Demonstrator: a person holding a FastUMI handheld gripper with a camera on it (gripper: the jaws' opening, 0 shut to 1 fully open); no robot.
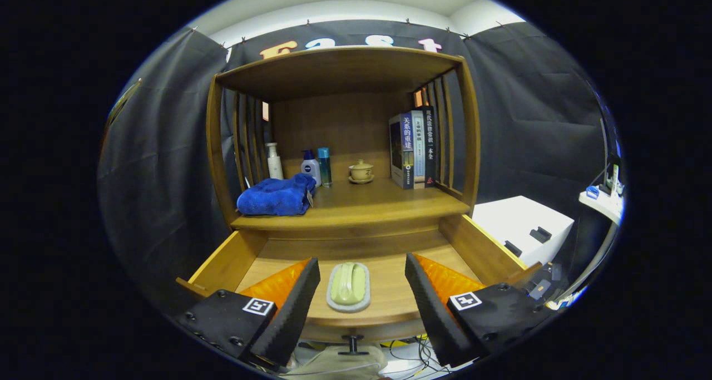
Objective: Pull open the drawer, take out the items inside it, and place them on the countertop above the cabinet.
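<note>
Tool [361, 291] is open, fingers spread wide and holding nothing. It hovers above the front of the drawer [222, 263], which is pulled out from the cabinet [467, 146].

Drawer contents: one soap dish [349, 287] lying flat on the drawer floor, near the front edge. It is pale grey with a light green piece resting in it; whether that piece is a soap bar or a brush I cannot tell. The dish sits between the two fingers, closer to the left finger than the right, touching neither. No contact between tool and drawer visible.

Drawer knob [352, 344] sits on the front panel, below the dish and between the fingers.

Surface [378, 205] above the drawer carries:
- blue towel [276, 196], bunched, at the left front corner, with a small tag hanging at its right side;
- white pump bottle [273, 161] behind the towel, against the left slats;
- white bottle with blue cap [311, 166] and a teal bottle [324, 166], just beside each other, right of the pump bottle;
- lidded cup on a saucer [361, 171], near the back centre, apart from the bottles;
- three books [413, 149] standing upright at the right, next to the right slats.

Right of the cabinet, well apart from the drawer, stands a white box [520, 224] with two dark clips on it. Cables [411, 360] lie on the floor under the drawer front.
</note>
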